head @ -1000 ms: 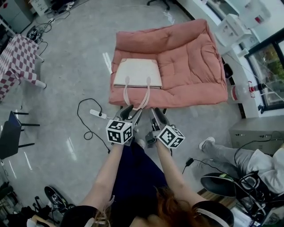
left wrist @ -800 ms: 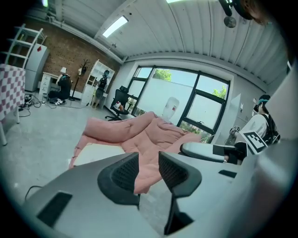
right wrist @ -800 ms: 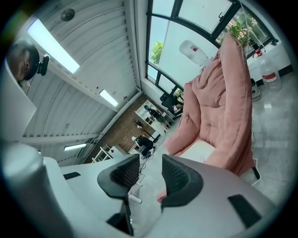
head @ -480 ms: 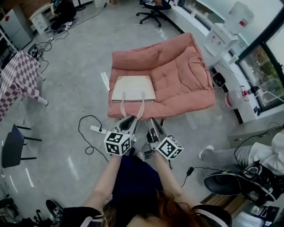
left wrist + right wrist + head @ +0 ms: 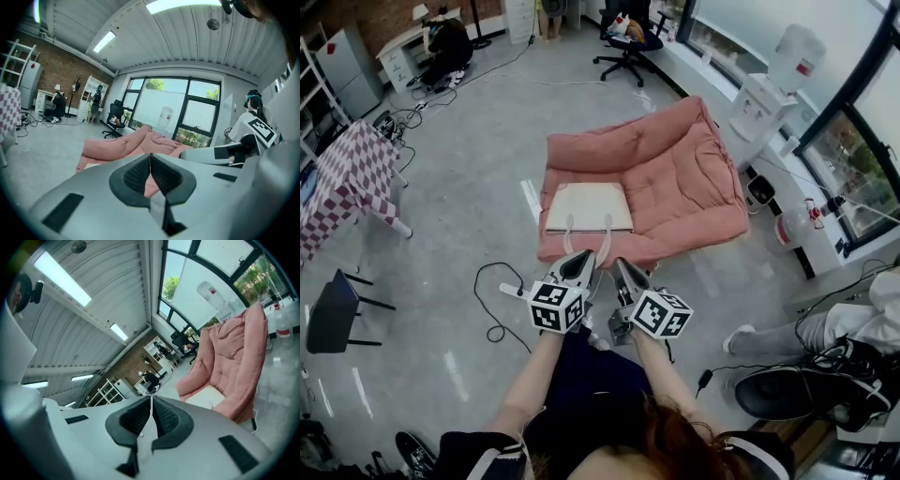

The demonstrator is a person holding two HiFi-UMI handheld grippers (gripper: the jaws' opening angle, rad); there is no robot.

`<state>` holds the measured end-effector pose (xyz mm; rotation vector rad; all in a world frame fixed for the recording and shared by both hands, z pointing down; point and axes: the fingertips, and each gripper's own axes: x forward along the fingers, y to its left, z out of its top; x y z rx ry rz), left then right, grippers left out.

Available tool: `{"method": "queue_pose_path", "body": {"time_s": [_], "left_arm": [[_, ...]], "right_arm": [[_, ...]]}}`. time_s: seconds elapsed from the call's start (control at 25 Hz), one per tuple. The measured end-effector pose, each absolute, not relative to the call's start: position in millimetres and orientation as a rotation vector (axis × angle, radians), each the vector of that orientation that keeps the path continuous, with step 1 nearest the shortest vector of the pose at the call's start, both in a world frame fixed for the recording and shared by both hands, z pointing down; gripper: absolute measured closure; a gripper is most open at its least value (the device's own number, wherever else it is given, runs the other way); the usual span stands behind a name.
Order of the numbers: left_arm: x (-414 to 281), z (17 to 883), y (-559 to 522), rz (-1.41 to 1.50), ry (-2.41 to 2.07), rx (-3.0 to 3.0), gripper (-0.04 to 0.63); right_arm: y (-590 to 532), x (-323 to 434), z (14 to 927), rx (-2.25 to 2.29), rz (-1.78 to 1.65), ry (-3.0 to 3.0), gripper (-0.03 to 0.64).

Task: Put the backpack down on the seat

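Backpack: flat cream rectangular fabric bag, lying flat on the quilted pink padded seat, in the cushion's 7 o'clock corner. Two thin pale straps run toward 6 o'clock, up to the seat's front edge. Left gripper: closed, ribbed dark pads meeting, nothing between them. Right gripper: jaws have just been closing, pads now together, also empty. Both sit side by side at 6 o'clock of the bag, apart from it, tips aimed at 12 o'clock. Glossy grey concrete floor surrounds the seat.
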<state>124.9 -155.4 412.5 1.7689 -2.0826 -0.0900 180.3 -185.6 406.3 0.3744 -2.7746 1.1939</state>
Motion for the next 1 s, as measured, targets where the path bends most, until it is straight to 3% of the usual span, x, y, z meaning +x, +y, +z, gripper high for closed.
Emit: {"method": "queue_pose_path", "body": {"time_s": [0.28,1.0], "left_arm": [[142,379,-145,-0.083,-2.114,1.826,0.572],[190,389,-164,-0.053,-2.069,1.841,0.572]], "right_arm": [[-178,197,375,0.422,0.862,-2.867,0.584],[-181,243,399,0.529,0.815,-2.815,0.584]]}}
